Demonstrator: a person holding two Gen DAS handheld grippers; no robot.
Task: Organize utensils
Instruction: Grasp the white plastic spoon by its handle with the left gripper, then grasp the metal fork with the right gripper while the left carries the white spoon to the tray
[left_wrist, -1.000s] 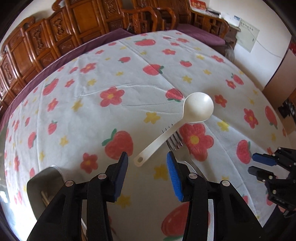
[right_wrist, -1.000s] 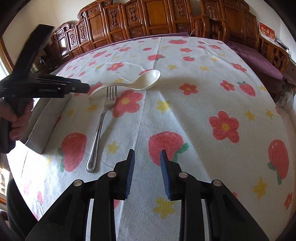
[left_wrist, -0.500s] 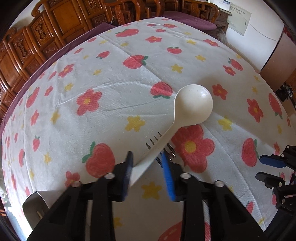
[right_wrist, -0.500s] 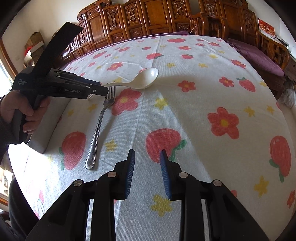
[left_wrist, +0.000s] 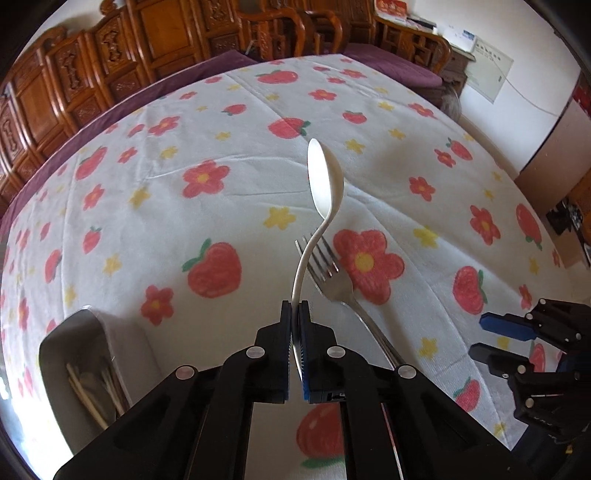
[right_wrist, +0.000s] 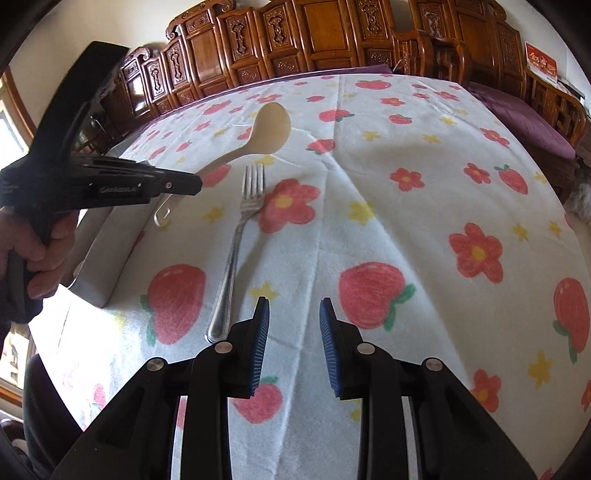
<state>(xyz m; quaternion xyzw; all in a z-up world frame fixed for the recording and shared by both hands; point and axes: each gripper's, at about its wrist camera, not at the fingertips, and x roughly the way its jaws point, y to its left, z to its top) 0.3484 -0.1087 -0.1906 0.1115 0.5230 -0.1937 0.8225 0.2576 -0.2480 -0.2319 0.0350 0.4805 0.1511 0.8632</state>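
Clamping the white spoon (left_wrist: 325, 177) by the lower part of its handle, we are holding it in the left gripper (left_wrist: 294, 314), whose jaws have just been closing and are now pressed together on the thin handle. The bowl is standing out ahead of the jaws, turned on edge and clear of the tablecloth (left_wrist: 229, 206), while the handle's end with its hole is poking out behind them, as the right wrist view shows.

Just beside these jaws, to their right and below, the metal fork (left_wrist: 328, 273) is lying flat on the cloth, untouched. To their left and nearer us the grey utensil tray (left_wrist: 122, 347) is sitting with what look like chopsticks (left_wrist: 88, 387) inside.

Our right gripper (right_wrist: 294, 332) is hovering with its jaws apart and nothing between them; the fork's handle end is lying just left of them.

We are judging this to be the carry step for the spoon. Next we are needing to swing it left over the tray, lower it, and part the jaws there; the fork is waiting its turn.
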